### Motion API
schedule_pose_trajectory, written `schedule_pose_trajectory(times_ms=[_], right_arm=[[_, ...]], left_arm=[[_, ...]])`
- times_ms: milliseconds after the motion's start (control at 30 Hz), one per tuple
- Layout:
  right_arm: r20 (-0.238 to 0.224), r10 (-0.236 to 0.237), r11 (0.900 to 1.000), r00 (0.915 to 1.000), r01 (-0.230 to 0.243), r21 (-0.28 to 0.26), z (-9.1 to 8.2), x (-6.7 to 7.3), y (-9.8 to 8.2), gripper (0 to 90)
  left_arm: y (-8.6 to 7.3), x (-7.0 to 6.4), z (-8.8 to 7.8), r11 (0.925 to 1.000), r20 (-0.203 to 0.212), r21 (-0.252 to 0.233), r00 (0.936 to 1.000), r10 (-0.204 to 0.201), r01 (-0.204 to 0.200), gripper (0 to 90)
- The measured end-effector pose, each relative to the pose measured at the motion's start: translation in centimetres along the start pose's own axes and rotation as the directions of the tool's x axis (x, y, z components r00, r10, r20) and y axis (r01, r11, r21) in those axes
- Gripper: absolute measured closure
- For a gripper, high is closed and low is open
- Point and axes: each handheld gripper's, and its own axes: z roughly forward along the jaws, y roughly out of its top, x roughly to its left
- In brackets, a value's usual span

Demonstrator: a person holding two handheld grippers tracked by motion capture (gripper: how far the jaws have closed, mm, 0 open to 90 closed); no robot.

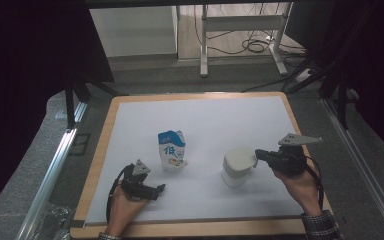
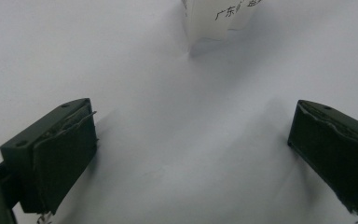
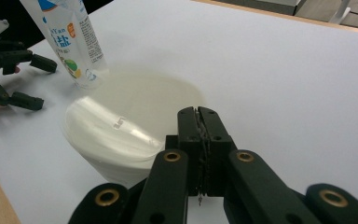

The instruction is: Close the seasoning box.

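White board (image 1: 205, 115) tops wooden table (image 1: 100, 150), grey floor (image 1: 190, 75).

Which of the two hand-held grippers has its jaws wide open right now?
The left hand-held gripper, resting near the blue-and-white salt bag: its jaws stand wide apart with nothing between them. The right hand-held gripper is pinched shut at the white plastic cup's rim.

— How's the light on my table (image 1: 130, 107)?
— Even and soft on the white sheet; the room's edges fall black.
— Shadows?
— Faint ones beside my left gripper (image 2: 191, 154)'s pads.
— Sharpness?
— The cup stack (image 3: 121, 135) smears at its rim; my right gripper (image 3: 204, 122) close up stays fairly crisp.
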Motion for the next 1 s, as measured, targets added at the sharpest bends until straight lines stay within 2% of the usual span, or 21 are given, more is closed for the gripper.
schedule_pose_trajectory(times_ms=[233, 433, 533, 767, 867, 1000], right_arm=[[0.009, -0.012, 1.0, 0.9999, 0.012, -0.009, -0.7, 0.5, -0.5, 86.6], [0.027, -0.022, 1.0, 0.9994, 0.022, 0.006, -1.0, 0.9, -1.6, 86.5], [0.02, -0.019, 1.0, 0.9996, 0.019, 0.003, -1.2, 1.0, -2.1, 85.3], [0.032, -0.041, 0.999, 0.9986, 0.04, 0.018, -0.8, 1.5, -3.5, 73.9], [0.028, -0.036, 0.999, 0.999, 0.035, 0.021, -0.6, 1.5, -3.8, 71.8], [0.015, -0.037, 0.999, 0.9992, 0.036, 0.035, 0.0, 1.6, -4.6, 62.7]], left_arm=[[0.0, 0.0, 0.0, 1.0, 0.001, 0.002, 1.0, 0.003, -0.003, 1.0], [0.0, 0.0, 0.0, 1.0, 0.001, 0.003, 1.0, 0.004, -0.004, 1.0], [0.0, 0.0, 0.0, 1.0, 0.001, 0.003, 1.0, 0.004, -0.004, 1.0], [0.0, 0.0, 0.0, 1.0, 0.001, 0.003, 1.0, 0.004, -0.004, 1.0], [0.0, 0.0, 0.0, 1.0, 0.001, 0.003, 1.0, 0.004, -0.004, 1.0], [0.0, 0.0, 0.0, 1.0, 0.001, 0.003, 1.0, 0.004, -0.004, 1.0]])
